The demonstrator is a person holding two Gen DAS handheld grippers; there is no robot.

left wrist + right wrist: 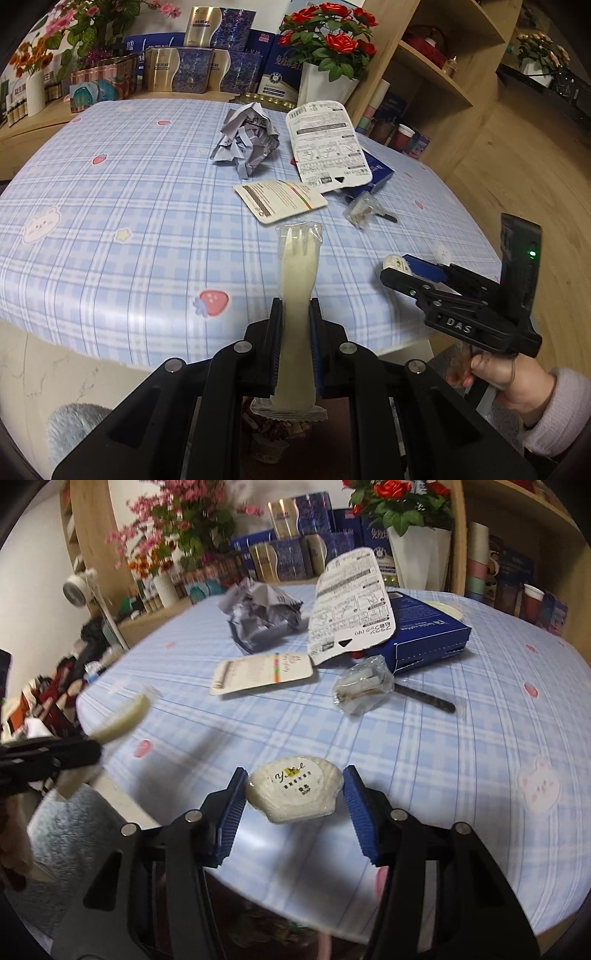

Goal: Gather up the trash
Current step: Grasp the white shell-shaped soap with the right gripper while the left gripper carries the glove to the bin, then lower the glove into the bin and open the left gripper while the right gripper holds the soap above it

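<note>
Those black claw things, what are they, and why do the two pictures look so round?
They are tongs with a camera, one in each of a person's hands. The round lens bends each picture. One picture looks along the left hand-held gripper, squeezed shut on a wrapped plastic fork. The other looks along the right hand-held gripper, with a small white soap between its blue pads. On the checked tablecloth lie crumpled paper, a white card, a smaller card, a blue box and a clear wrapper.
</note>
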